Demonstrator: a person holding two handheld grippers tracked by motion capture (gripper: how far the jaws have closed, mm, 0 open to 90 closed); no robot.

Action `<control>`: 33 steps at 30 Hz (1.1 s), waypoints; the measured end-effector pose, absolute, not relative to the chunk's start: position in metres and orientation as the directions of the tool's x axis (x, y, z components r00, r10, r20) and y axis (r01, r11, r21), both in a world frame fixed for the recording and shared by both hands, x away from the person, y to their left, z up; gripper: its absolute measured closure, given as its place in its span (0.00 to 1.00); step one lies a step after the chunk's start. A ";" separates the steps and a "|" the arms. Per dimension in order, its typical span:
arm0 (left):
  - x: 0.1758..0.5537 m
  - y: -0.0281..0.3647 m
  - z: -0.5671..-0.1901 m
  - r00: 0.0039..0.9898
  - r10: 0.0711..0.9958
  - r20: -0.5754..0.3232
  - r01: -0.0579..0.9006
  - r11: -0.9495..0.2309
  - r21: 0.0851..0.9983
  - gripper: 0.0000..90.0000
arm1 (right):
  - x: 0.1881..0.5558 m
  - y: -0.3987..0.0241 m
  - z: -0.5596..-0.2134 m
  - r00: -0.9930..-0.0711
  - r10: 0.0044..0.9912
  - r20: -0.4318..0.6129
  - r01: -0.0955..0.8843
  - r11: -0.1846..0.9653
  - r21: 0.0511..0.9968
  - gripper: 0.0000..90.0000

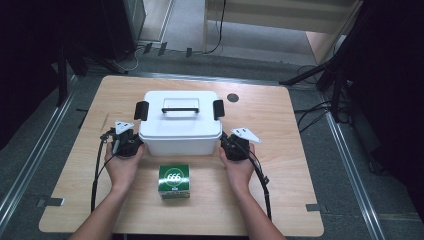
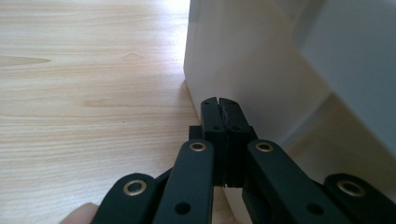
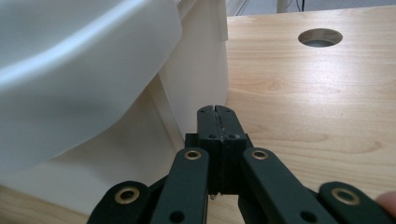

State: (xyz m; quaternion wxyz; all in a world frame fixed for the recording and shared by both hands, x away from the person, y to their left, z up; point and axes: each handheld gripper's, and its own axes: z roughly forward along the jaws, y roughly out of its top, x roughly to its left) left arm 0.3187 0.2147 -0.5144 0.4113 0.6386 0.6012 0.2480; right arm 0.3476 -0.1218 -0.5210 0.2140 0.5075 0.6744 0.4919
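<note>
A white lidded storage box (image 1: 180, 122) with a black handle and black side latches stands in the middle of the wooden table (image 1: 270, 125). My left gripper (image 1: 132, 142) sits at the box's near left corner, jaws pressed together with nothing between them; in the left gripper view its tips (image 2: 219, 105) are close beside the box's white wall (image 2: 243, 60). At the near right corner is my right gripper (image 1: 231, 145), also shut and empty. In the right gripper view its tips (image 3: 217, 114) lie just under the lid's overhang (image 3: 93, 74).
A green carton (image 1: 174, 181) marked 666 stands near the front edge between the forearms. A round cable hole (image 1: 232, 98) is behind the box on the right. Dark stands and cables flank the table on the floor.
</note>
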 end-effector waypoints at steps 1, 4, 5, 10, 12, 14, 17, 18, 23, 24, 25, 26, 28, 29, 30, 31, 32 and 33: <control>0.308 0.220 -0.509 0.123 0.977 -0.177 0.546 0.082 0.834 1.00 | 0.337 -0.124 -0.518 -0.336 0.921 0.199 0.456 -0.026 0.889 0.99; 0.293 0.225 -0.504 0.113 0.976 -0.185 0.533 0.097 0.841 1.00 | 0.325 -0.128 -0.515 -0.320 0.926 0.201 0.442 -0.041 0.896 0.99; 0.285 0.228 -0.501 0.112 0.975 -0.190 0.529 0.103 0.842 1.00 | 0.310 -0.132 -0.512 -0.343 0.921 0.186 0.428 -0.024 0.904 1.00; 0.252 0.224 -0.494 0.151 0.970 -0.189 0.529 0.082 0.844 1.00 | 0.285 -0.131 -0.510 -0.399 0.897 0.191 0.436 0.002 0.900 1.00; 0.238 0.214 -0.498 0.189 0.968 -0.163 0.550 0.033 0.835 1.00 | 0.267 -0.122 -0.515 -0.455 0.863 0.218 0.474 0.027 0.880 1.00; 0.222 0.200 -0.505 0.241 0.961 -0.136 0.576 -0.028 0.817 1.00 | 0.256 -0.116 -0.518 -0.484 0.848 0.215 0.478 0.051 0.877 1.00; 0.210 0.191 -0.511 0.268 0.952 -0.145 0.594 -0.045 0.803 1.00 | 0.245 -0.108 -0.522 -0.515 0.828 0.222 0.489 0.071 0.870 1.00; 0.207 0.189 -0.512 0.272 0.950 -0.151 0.597 -0.044 0.801 1.00 | 0.239 -0.104 -0.523 -0.529 0.820 0.220 0.490 0.084 0.868 1.00; 0.194 0.171 -0.517 0.319 0.933 -0.169 0.609 -0.064 0.791 1.00 | 0.222 -0.088 -0.529 -0.580 0.787 0.212 0.490 0.129 0.862 1.00; 0.193 0.166 -0.518 0.329 0.928 -0.173 0.611 -0.070 0.788 1.00 | 0.220 -0.085 -0.530 -0.592 0.780 0.203 0.487 0.145 0.861 1.00; 0.192 0.161 -0.519 0.329 0.930 -0.163 0.609 -0.077 0.789 1.00 | 0.218 -0.083 -0.530 -0.599 0.775 0.200 0.486 0.154 0.861 1.00; 0.192 0.158 -0.519 0.336 0.928 -0.158 0.606 -0.085 0.791 1.00 | 0.215 -0.080 -0.531 -0.607 0.770 0.197 0.486 0.164 0.858 1.00; 0.193 0.151 -0.520 0.337 0.928 -0.161 0.607 -0.083 0.791 1.00 | 0.215 -0.080 -0.531 -0.612 0.768 0.190 0.481 0.171 0.860 1.00; 0.195 0.145 -0.520 0.334 0.927 -0.168 0.604 -0.074 0.794 1.00 | 0.214 -0.083 -0.531 -0.598 0.782 0.179 0.481 0.171 0.860 1.00; 0.196 0.142 -0.521 0.341 0.925 -0.167 0.603 -0.078 0.794 1.00 | 0.214 -0.086 -0.531 -0.591 0.785 0.186 0.486 0.163 0.858 1.00; 0.197 0.138 -0.521 0.345 0.924 -0.167 0.603 -0.081 0.794 1.00 | 0.214 -0.090 -0.531 -0.579 0.791 0.199 0.499 0.150 0.854 1.00; 0.197 0.138 -0.521 0.345 0.924 -0.167 0.603 -0.081 0.794 1.00 | 0.213 -0.093 -0.530 -0.571 0.794 0.207 0.506 0.142 0.851 1.00; 0.199 0.130 -0.520 0.361 0.918 -0.163 0.600 -0.094 0.795 1.00 | 0.213 -0.097 -0.530 -0.562 0.800 0.209 0.512 0.137 0.848 1.00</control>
